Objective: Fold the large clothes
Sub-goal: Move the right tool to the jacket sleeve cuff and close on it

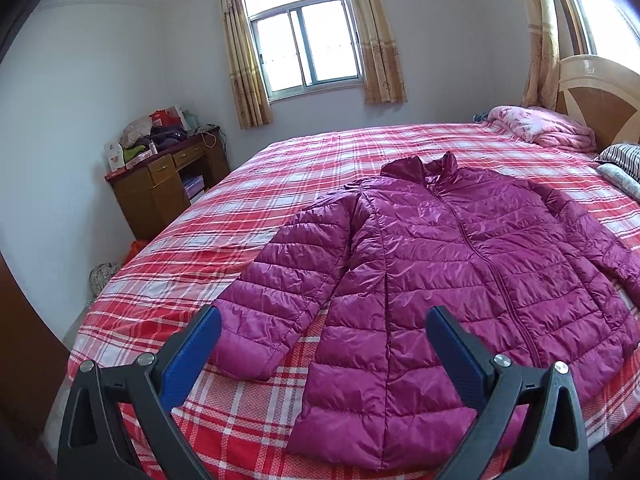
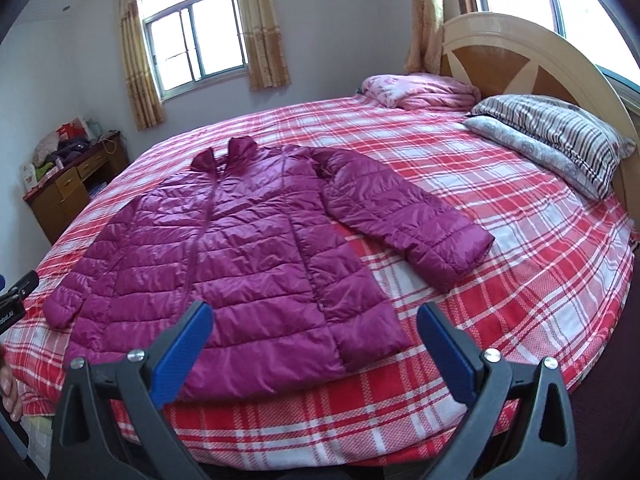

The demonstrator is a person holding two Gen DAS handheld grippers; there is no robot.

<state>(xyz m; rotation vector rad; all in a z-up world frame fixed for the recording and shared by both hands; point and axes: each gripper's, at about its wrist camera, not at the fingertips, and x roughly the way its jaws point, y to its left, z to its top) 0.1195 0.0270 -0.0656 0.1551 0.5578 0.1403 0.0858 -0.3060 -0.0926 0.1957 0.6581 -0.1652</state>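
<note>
Your left gripper (image 1: 324,332) and right gripper (image 2: 314,328) hover wide open, empty, near the flat magenta quilted puffer jacket (image 1: 440,260); pinch each sleeve's cuff first.

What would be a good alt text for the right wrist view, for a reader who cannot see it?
A magenta quilted puffer jacket lies flat, front up and zipped, on a bed with a red and white plaid sheet, one sleeve spread to the side. The open right gripper hovers above its hem, holding nothing. A striped pillow rests near the wooden headboard.
</note>
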